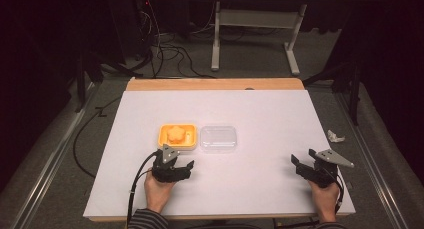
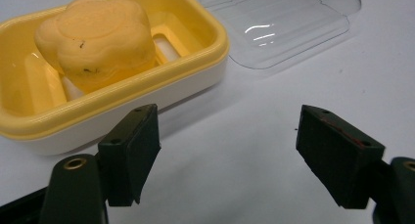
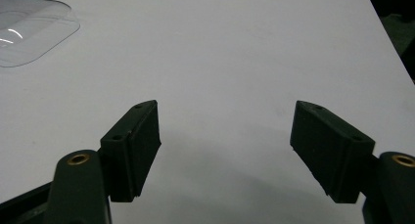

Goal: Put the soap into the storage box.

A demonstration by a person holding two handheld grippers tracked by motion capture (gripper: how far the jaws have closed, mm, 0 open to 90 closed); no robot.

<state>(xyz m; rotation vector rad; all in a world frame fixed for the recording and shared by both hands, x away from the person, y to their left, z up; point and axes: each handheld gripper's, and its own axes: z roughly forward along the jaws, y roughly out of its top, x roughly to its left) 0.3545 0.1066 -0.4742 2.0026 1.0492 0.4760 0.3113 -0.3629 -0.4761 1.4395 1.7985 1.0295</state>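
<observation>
The left gripper (image 2: 227,158) has its jaws spread wide with nothing between them, low over bare white tabletop (image 2: 254,136) just in front of the yellow soap dish (image 2: 147,94). In the left gripper view the left jaw sits close to the dish's near wall without touching it. A peach, flower-shaped soap (image 2: 95,35) lies inside the dish, resting on its ribbed floor. The clear plastic lid (image 2: 279,23) lies flat on the tabletop right beside the dish, on its right side.

The right gripper (image 3: 225,153) is likewise released, jaws wide apart and empty, over bare tabletop near the right edge, toward the near right corner. A corner of the clear lid appears far off at the upper left of the right gripper view.

From the high view, the dish and lid sit side by side near the middle of the tabletop, slightly toward the left edge. The left hand (image 1: 159,188) and right hand (image 1: 322,191) come in over the near edge. A small crumpled white scrap (image 1: 335,136) lies on the floor beyond the right edge.
</observation>
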